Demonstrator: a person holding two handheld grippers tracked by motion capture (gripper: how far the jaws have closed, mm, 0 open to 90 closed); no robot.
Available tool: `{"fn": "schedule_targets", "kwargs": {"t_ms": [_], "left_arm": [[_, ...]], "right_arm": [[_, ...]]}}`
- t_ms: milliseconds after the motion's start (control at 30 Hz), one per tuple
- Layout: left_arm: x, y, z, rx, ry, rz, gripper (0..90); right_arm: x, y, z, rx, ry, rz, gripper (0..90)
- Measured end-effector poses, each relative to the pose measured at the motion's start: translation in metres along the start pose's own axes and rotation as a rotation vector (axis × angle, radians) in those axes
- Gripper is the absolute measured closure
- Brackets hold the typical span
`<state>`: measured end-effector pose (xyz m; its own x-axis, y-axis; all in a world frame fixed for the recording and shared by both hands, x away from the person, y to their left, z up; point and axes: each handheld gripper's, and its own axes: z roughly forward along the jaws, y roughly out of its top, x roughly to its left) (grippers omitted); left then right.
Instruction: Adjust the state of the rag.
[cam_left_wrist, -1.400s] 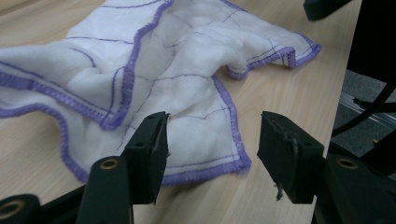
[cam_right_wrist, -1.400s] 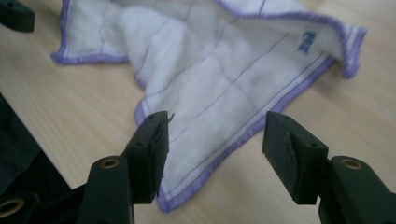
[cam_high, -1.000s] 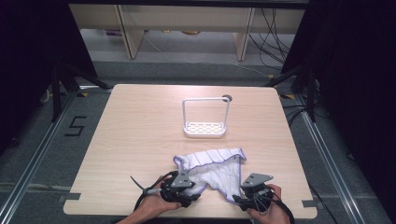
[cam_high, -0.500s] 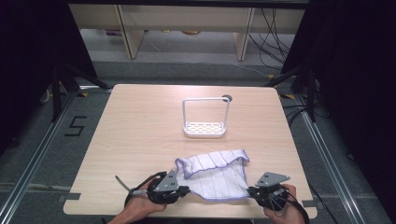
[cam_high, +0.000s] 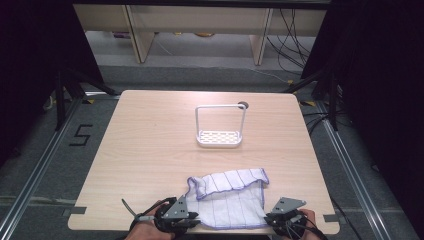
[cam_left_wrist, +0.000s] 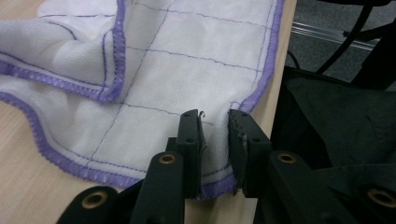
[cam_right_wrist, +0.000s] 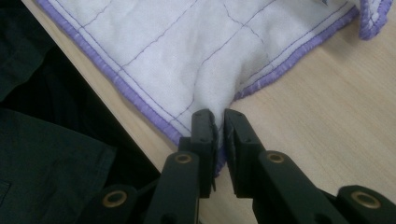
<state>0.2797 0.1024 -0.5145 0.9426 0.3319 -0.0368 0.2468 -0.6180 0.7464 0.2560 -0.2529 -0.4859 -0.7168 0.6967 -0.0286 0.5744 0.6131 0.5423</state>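
High view: the cloth (cam_high: 230, 200) is seen flat at the table's (cam_high: 150, 145) near edge, long axis left–right; left gripper (cam_high: 192, 220) at its near left corner, right gripper (cam_high: 272, 220) at its near right; a rack (cam_high: 220, 136) stands far off.
Left gripper view: jaws part open, straddling the corner hem, cloth between them.
Right gripper view: jaws nearly closed, the corner pinched and puckered; the table edge is shown just beside.
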Motion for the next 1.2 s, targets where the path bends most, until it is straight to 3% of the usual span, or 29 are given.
{"fn": "schedule_targets", "kwargs": {"t_ms": [33, 67, 133, 167, 200, 233, 267, 300, 367, 433, 500, 600, 633, 667, 800, 900, 933, 967, 1000, 1033, 1100, 1133, 1167, 1200], "left_arm": [[0.001, 0.0, 0.0, 0.011, 0.004, 0.014, 76.5], [0.001, 0.0, 0.0, 0.008, 0.005, 0.0, 76.5], [0.002, 0.0, 0.0, 0.01, 0.0, -0.009, 78.5], [0.003, 0.0, 0.0, 0.002, 0.003, 0.004, 78.6], [0.003, 0.0, -0.001, 0.001, 0.013, -0.008, 78.4], [0.004, 0.001, -0.002, 0.003, 0.015, -0.01, 77.9], [0.005, 0.001, -0.002, -0.003, 0.012, -0.008, 77.9], [0.004, 0.0, -0.002, -0.009, -0.001, -0.044, 77.1], [0.005, 0.003, -0.005, -0.007, 0.007, -0.039, 63.6], [0.006, 0.008, -0.009, -0.044, 0.01, -0.053, 54.5], [0.01, 0.016, -0.014, -0.091, 0.042, -0.05, 46.0], [0.024, 0.025, -0.013, -0.105, 0.087, -0.048, 45.5], [0.026, 0.027, -0.01, -0.116, 0.111, -0.061, 45.5], [0.03, 0.029, -0.007, -0.117, 0.105, -0.065, 45.5], [0.037, 0.038, 0.014, -0.07, 0.125, -0.032, 43.1], [0.036, 0.041, 0.023, -0.056, 0.121, -0.03, 46.0], [0.037, 0.043, 0.025, -0.031, 0.133, -0.008, 46.0], [0.037, 0.045, 0.029, 0.012, 0.147, 0.029, 52.4], [0.038, 0.047, 0.029, 0.026, 0.159, 0.061, 59.4], [0.042, 0.052, 0.027, 0.034, 0.171, 0.09, 74.5], [0.045, 0.056, 0.025, 0.02, 0.177, 0.084, 78.7], [0.049, 0.059, 0.022, 0.025, 0.186, 0.102, 83.6], [0.054, 0.063, 0.019, -0.002, 0.201, 0.083, 84.5], [0.057, 0.064, 0.017, 0.001, 0.204, 0.085, 85.3]], "right_arm": [[0.002, 0.0, 0.0, 0.017, 0.005, 0.019, 83.3], [0.002, 0.0, 0.0, 0.017, 0.005, 0.019, 83.3], [-0.001, 0.001, 0.003, 0.006, -0.008, -0.048, 83.7], [-0.001, 0.002, 0.001, 0.027, -0.012, -0.029, 83.8], [0.0, 0.002, 0.003, 0.032, -0.013, -0.018, 83.9], [-0.003, 0.003, 0.006, 0.027, -0.01, -0.051, 83.8], [-0.003, 0.003, 0.006, 0.027, -0.01, -0.051, 83.8], [-0.003, 0.003, 0.006, 0.029, -0.007, -0.04, 83.3], [-0.001, 0.004, 0.002, 0.024, -0.01, 0.022, 68.9], [-0.004, 0.008, -0.006, -0.045, -0.042, 0.012, 61.1], [-0.01, 0.015, -0.016, -0.102, -0.092, -0.004, 57.2], [-0.025, 0.027, -0.02, -0.129, -0.147, -0.015, 57.5], [-0.031, 0.03, -0.017, -0.141, -0.146, -0.013, 58.0], [-0.037, 0.034, -0.013, -0.149, -0.147, -0.014, 58.2], [-0.054, 0.042, 0.012, -0.106, -0.135, -0.002, 59.2], [-0.06, 0.047, 0.023, -0.092, -0.116, -0.009, 62.0], [-0.062, 0.049, 0.027, -0.092, -0.12, -0.015, 64.5], [-0.064, 0.051, 0.028, -0.087, -0.125, -0.022, 68.7], [-0.067, 0.055, 0.031, -0.08, -0.121, -0.041, 80.5], [-0.072, 0.06, 0.031, -0.076, -0.109, -0.057, 88.6], [-0.074, 0.063, 0.03, -0.08, -0.114, -0.064, 88.9], [-0.077, 0.069, 0.029, -0.09, -0.123, -0.078, 89.0], [-0.079, 0.074, 0.028, -0.104, -0.125, -0.068, 89.0], [-0.082, 0.082, 0.027, -0.119, -0.126, -0.078, 89.0]]}}
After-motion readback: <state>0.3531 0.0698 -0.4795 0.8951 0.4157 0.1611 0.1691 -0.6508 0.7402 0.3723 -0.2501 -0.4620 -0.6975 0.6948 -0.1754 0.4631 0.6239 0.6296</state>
